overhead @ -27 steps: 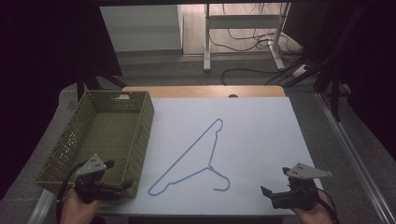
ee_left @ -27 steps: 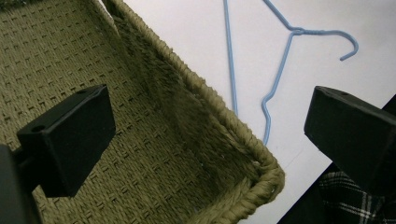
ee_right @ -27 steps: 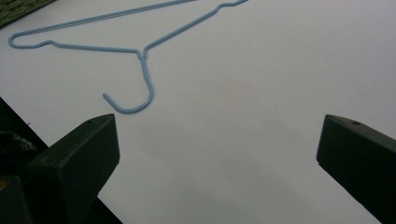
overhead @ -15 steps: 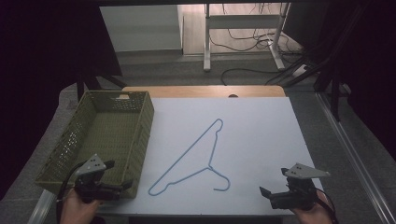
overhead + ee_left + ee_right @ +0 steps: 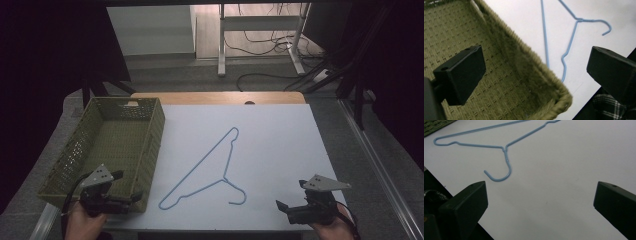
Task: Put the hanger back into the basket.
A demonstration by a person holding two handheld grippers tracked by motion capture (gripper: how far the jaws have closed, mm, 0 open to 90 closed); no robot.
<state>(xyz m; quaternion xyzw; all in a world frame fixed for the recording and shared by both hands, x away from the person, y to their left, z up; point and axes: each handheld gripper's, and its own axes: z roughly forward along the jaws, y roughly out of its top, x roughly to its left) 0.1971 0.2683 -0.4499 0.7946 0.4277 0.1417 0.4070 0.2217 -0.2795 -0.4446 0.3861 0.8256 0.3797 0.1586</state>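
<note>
Both hand-held grippers, left (image 5: 131,200) and right (image 5: 280,207), gape empty at frame bottom; next, reach the centre hanger (image 5: 210,172)

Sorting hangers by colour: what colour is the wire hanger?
Light blue hanger; clearest in the right gripper view.

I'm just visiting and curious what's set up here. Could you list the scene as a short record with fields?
Surface: white table top
Item in play: blue wire hanger, lying flat on the table, hook toward the person
Container: green woven basket, at the table's left, nothing visible inside
Left hand-held gripper: open, holding nothing, over the basket's near corner
Right hand-held gripper: open, holding nothing, at the near right edge
Contact: neither touches the hanger
</note>
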